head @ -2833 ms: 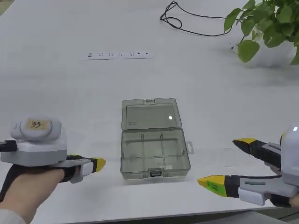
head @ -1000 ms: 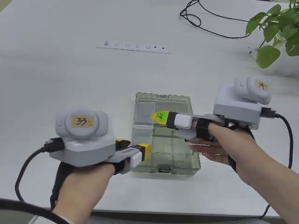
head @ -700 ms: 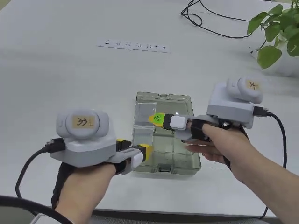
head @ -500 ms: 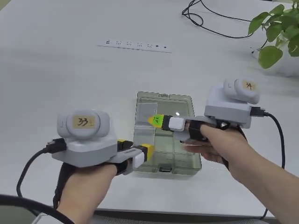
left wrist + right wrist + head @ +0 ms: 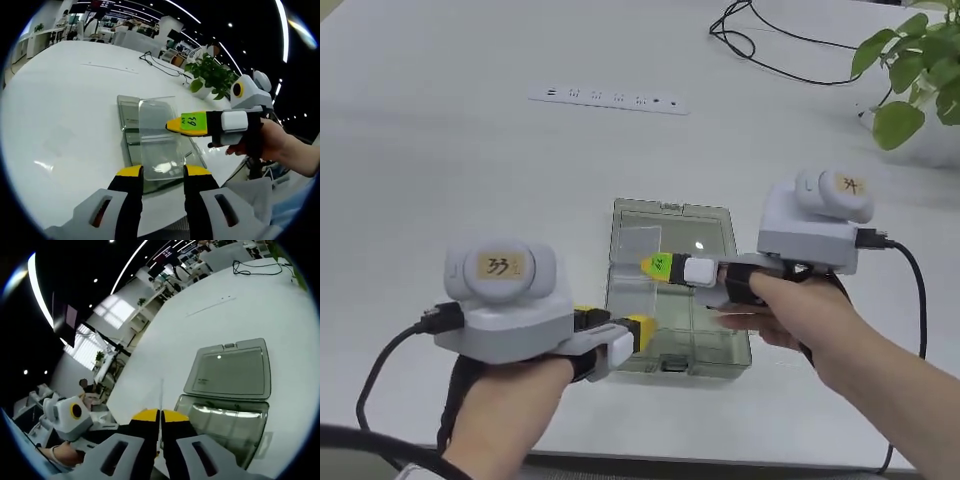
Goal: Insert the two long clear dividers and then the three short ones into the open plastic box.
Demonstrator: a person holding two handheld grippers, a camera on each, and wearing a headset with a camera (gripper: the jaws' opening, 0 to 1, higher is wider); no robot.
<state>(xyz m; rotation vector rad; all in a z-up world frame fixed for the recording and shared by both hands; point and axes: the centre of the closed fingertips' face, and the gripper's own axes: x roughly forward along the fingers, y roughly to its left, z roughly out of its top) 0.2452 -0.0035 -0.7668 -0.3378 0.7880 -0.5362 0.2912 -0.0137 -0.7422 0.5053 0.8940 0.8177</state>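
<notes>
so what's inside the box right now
The box shows faint partition lines and nothing loose that I can make out. In the head view the right claw and its clear divider cover part of it.

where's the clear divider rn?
Head view: the clear divider is held over the left part of the open box. The right gripper pinches its right edge, and its lower end sits between the left gripper's jaws.

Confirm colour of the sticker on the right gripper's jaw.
Green sticker with handwritten digits; best in the left gripper view.
</notes>
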